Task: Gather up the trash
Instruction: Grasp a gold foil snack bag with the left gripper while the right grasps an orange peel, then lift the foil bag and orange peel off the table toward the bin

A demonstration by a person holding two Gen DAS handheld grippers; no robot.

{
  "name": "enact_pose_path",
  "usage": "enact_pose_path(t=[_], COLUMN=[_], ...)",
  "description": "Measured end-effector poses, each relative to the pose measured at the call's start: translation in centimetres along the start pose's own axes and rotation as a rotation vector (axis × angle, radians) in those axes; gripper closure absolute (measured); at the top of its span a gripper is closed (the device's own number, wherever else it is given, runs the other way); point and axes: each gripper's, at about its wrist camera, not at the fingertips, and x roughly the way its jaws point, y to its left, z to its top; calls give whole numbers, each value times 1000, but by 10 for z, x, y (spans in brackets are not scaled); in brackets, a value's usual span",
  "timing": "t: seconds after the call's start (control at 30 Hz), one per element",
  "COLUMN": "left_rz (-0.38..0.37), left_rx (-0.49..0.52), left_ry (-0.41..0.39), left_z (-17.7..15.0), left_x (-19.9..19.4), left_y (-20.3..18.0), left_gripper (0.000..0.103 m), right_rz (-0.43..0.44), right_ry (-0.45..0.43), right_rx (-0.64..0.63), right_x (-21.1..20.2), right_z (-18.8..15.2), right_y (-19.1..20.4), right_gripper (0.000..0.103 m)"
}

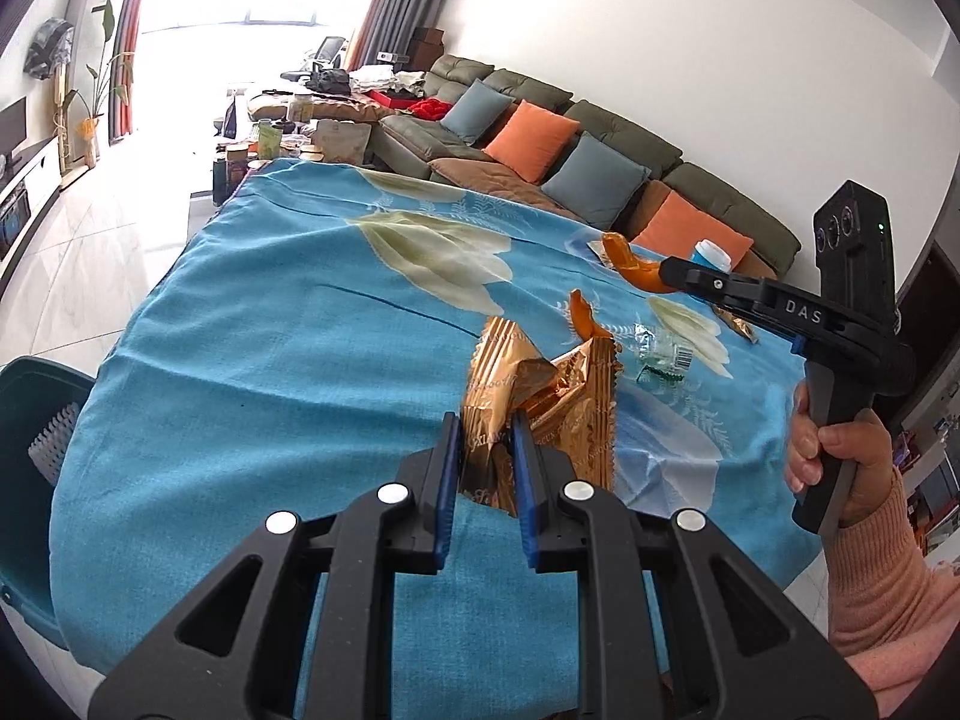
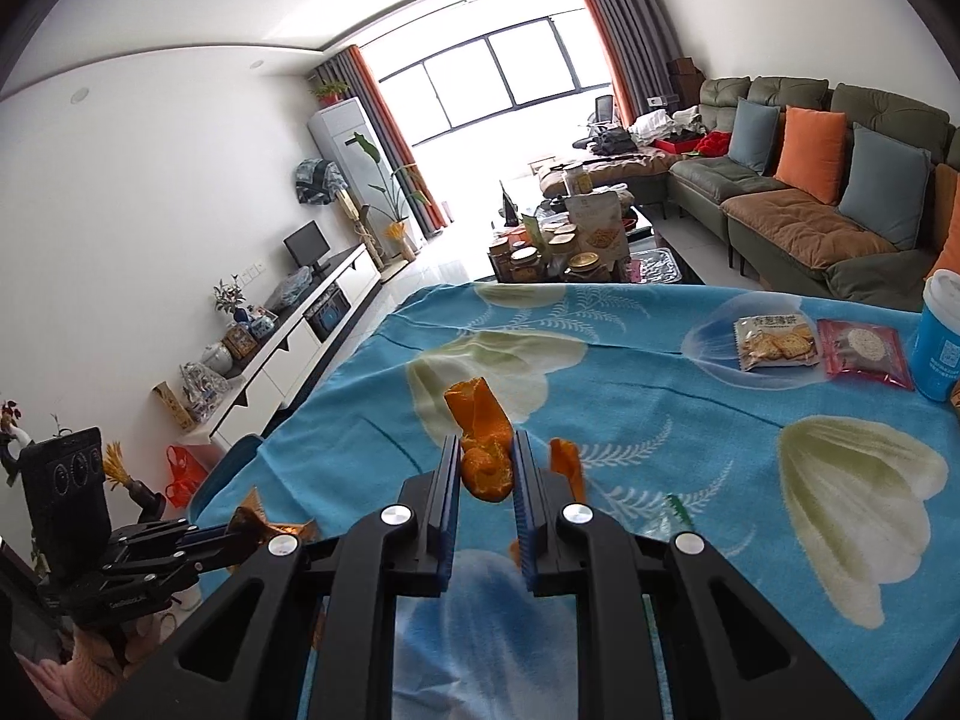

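My left gripper (image 1: 485, 427) is shut on a crumpled gold snack wrapper (image 1: 540, 408), held just above the blue flowered tablecloth (image 1: 270, 330). My right gripper (image 2: 485, 450) is shut on a piece of orange peel (image 2: 483, 450); it shows in the left wrist view (image 1: 663, 270) holding the peel (image 1: 627, 261) above the cloth. Another orange peel piece (image 1: 582, 315) lies on the cloth, also in the right wrist view (image 2: 567, 462). A clear crumpled wrapper (image 1: 660, 354) lies beyond the gold one. A teal bin (image 1: 30, 420) stands at the table's left edge.
A blue paper cup (image 2: 939, 339), a cracker packet (image 2: 777, 342) and a red snack packet (image 2: 864, 351) sit at the table's far right. A sofa with cushions (image 2: 810, 192) runs along the right wall. A cluttered coffee table (image 2: 570, 240) stands beyond the table.
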Motion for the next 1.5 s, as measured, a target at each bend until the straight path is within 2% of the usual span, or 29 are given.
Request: enact_pose_path(t=[0.2, 0.87, 1.5], left_rz=[26, 104, 190], left_rx=[-27, -117, -189], left_ry=[-16, -70, -119], left_z=[-5, -14, -22], left_x=[-13, -52, -90], left_y=[11, 57, 98], left_gripper=[86, 86, 86], right_rz=[67, 177, 256], right_ry=[12, 90, 144], right_rx=[-14, -30, -70], right_x=[5, 41, 73], right_z=[-10, -32, -35], right_y=[25, 73, 112], right_gripper=[88, 88, 88])
